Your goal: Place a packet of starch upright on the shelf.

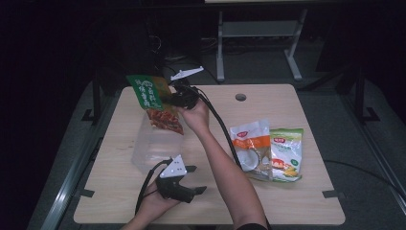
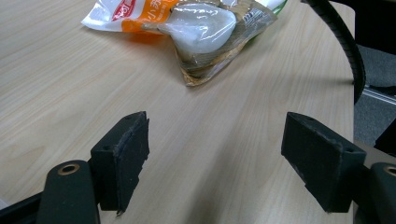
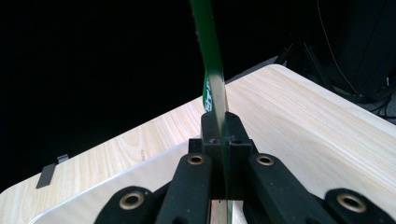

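Note:
My right gripper (image 1: 172,101) is shut on a green and red snack packet (image 1: 154,101) and holds it tilted in the air over a clear plastic box (image 1: 149,146) on the left half of the table. In the right gripper view the jaws (image 3: 219,128) pinch the packet's thin edge (image 3: 208,60), with the box rim (image 3: 116,183) below. My left gripper (image 1: 197,179) rests near the table's front edge, just in front of the box. It stands open (image 2: 215,154) with bare tabletop between its pads.
An orange and white packet (image 1: 250,145) (image 2: 191,28) and a green and yellow packet (image 1: 286,153) lie side by side on the right of the wooden table (image 1: 287,201). A round cable hole (image 1: 241,97) sits near the far edge. Black cables trail from both grippers.

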Available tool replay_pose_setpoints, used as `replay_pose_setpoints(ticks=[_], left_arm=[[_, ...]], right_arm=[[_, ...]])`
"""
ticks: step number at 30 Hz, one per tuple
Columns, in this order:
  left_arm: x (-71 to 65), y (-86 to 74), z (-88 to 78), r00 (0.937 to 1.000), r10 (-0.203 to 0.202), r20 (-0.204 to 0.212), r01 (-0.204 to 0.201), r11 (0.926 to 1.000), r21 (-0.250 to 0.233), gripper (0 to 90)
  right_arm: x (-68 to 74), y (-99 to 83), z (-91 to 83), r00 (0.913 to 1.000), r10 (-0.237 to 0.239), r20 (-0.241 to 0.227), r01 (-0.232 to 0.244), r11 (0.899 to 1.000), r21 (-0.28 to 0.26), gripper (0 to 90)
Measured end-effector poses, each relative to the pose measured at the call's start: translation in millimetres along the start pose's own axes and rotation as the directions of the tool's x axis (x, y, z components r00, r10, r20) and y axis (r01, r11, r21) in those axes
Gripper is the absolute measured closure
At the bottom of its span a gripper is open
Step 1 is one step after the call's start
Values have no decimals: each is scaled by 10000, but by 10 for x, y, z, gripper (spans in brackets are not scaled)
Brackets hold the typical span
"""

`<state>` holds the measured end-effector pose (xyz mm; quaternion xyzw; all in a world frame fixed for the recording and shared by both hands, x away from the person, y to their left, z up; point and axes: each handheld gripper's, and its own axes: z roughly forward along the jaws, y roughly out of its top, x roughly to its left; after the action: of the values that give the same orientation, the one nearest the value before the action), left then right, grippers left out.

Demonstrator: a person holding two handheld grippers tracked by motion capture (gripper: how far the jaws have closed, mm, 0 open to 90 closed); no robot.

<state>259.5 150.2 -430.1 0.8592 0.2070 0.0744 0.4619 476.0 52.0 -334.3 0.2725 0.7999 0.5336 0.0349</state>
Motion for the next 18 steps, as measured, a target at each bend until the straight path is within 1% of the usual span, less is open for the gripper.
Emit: replay_pose_setpoints(ticks=[4,7,11,12,18], left_arm=[[-1,-2,2,10000,-69,13,69,10000,-44,231],[-1,-2,4,10000,-65,15,65,10000,-26,231],[-2,1,9,10000,-1,-2,1,10000,-5,231],[-4,1,7,10000,-6,-3,6,10000,-4,231],[5,0,-1,10000,-45,-25,45,10000,-31,231]], right_arm=[[-37,-59,32,9999,70,91,-70,10000,15,897],[-70,-104,45,9997,211,98,-211,9998,-12,897],[-91,-163,89,9996,209,173,-212,9997,142,896],[-96,-178,95,9996,210,193,-212,9997,100,895],[-152,-250,88,9991,365,210,-366,9993,82,891]])
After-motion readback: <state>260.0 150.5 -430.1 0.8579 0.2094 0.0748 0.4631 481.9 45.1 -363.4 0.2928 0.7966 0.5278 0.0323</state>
